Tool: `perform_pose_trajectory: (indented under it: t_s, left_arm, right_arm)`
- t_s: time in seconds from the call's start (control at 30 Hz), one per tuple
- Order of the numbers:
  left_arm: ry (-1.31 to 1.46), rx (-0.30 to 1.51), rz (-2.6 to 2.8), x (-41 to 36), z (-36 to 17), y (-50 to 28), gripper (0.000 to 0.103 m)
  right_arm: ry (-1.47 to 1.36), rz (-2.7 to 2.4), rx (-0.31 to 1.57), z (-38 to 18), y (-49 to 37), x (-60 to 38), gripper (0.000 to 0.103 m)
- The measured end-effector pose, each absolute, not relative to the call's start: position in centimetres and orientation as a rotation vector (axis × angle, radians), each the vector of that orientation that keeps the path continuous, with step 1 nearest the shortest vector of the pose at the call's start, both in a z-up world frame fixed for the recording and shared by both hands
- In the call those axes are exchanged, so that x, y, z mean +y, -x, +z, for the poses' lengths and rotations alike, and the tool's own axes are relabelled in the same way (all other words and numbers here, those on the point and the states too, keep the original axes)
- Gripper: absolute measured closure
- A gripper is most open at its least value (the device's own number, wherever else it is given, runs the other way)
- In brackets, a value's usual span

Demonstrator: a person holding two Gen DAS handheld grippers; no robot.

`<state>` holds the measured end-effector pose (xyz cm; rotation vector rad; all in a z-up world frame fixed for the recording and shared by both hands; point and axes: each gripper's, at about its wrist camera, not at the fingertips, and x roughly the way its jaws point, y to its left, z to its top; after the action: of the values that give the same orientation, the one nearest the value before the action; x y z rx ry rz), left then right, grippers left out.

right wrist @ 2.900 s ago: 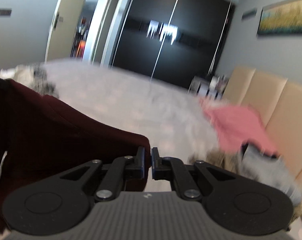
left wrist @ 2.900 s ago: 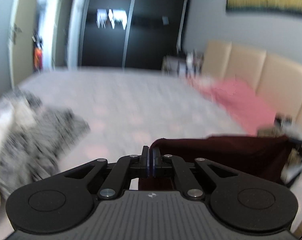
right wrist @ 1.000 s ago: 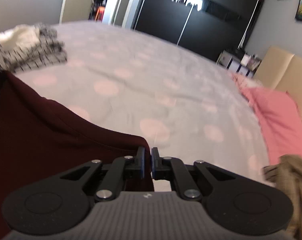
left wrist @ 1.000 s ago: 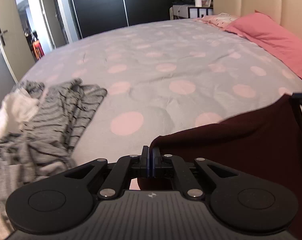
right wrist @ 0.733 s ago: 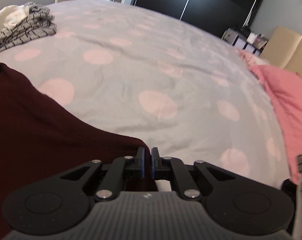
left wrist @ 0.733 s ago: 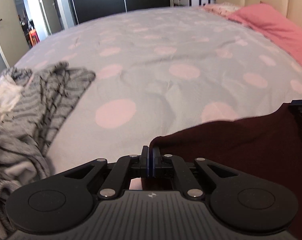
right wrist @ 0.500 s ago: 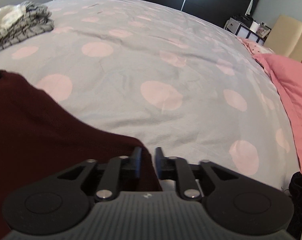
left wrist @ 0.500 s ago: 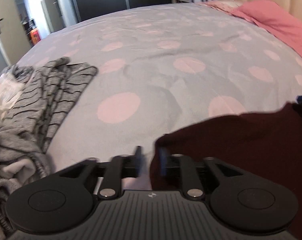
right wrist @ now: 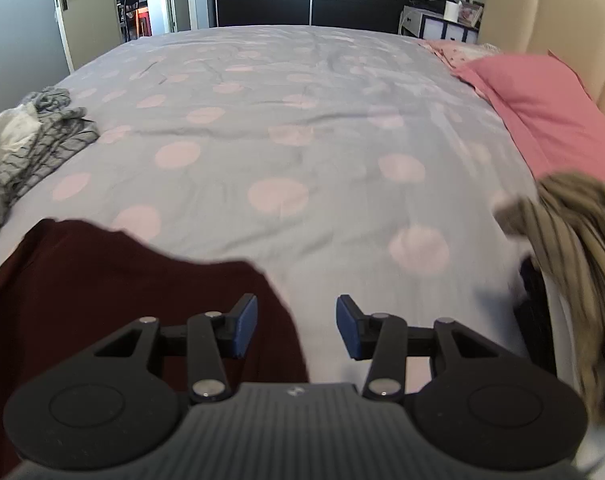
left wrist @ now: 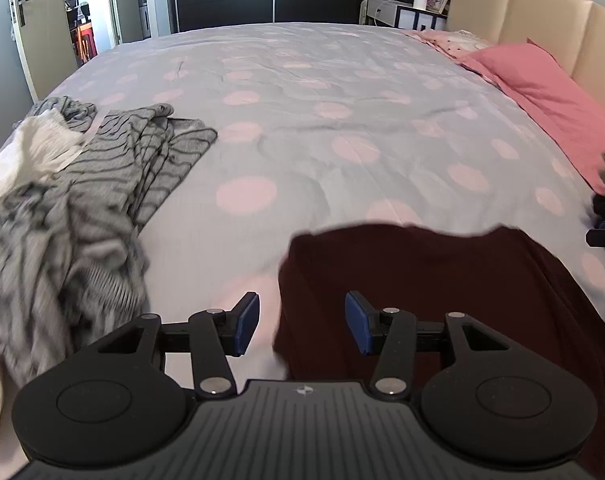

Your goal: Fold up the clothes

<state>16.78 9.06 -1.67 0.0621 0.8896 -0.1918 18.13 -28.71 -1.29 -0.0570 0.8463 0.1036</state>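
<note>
A dark maroon garment (left wrist: pixel 442 280) lies spread on the near part of the bed; it also shows in the right wrist view (right wrist: pixel 114 292). My left gripper (left wrist: pixel 301 325) is open and empty, just above the garment's left edge. My right gripper (right wrist: pixel 297 328) is open and empty, just above the garment's right edge. Neither gripper holds the cloth.
The bed has a grey cover with pink dots (left wrist: pixel 322 120). A pile of grey striped and white clothes (left wrist: pixel 74 192) lies at the left. A pink pillow (right wrist: pixel 542 108) lies at the right by the beige headboard. Brownish striped clothes (right wrist: pixel 578 232) lie at the right edge.
Both grippers were shut on the maroon garment's top corners and lowered it onto the bed. Both have now opened and let it go; it lies flat.
</note>
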Motion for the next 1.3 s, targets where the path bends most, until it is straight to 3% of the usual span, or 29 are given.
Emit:
perform_pose_trajectory:
  t_s: [0.47,0.7,0.73,0.77,0.83,1.0,1.2,1.3]
  left_arm:
    - [0.005,0.987,-0.242,9.7,-5.1,-4.8,0.057]
    - [-0.04,1.044,-0.26,9.0,-7.0,-1.6,0.057]
    - [-0.052,1.05,-0.255,8.9,-7.2,-1.4,0.059]
    - [-0.06,1.055,-0.252,8.8,-7.4,-1.3,0.067]
    - [-0.055,1.061,-0.253,8.8,-7.5,-1.2,0.077]
    - [-0.055,1.067,-0.269,8.8,-7.8,-1.2,0.096]
    - [-0.049,1.056,-0.266,8.9,-7.5,-1.3,0.101]
    - [-0.026,1.035,-0.252,9.4,-6.6,-1.7,0.101]
  right_arm:
    - [0.044,0.183,0.804,-3.3,-4.1,-33.0,0.055]
    - [0.135,0.253,0.917,-6.2,-0.8,-32.4,0.048]
    - [0.168,0.251,0.936,-6.7,-0.4,-32.1,0.05]
    - [0.205,0.244,0.95,-7.1,-0.3,-31.8,0.052]
    - [0.261,0.229,0.969,-7.8,-0.2,-31.5,0.085]
    - [0.221,0.145,0.881,-5.2,-1.1,-33.1,0.089]
    - [0.237,-0.13,0.767,-1.7,-5.2,-37.3,0.087]
    - [0.236,-0.189,0.775,-1.6,-7.0,-38.3,0.062]
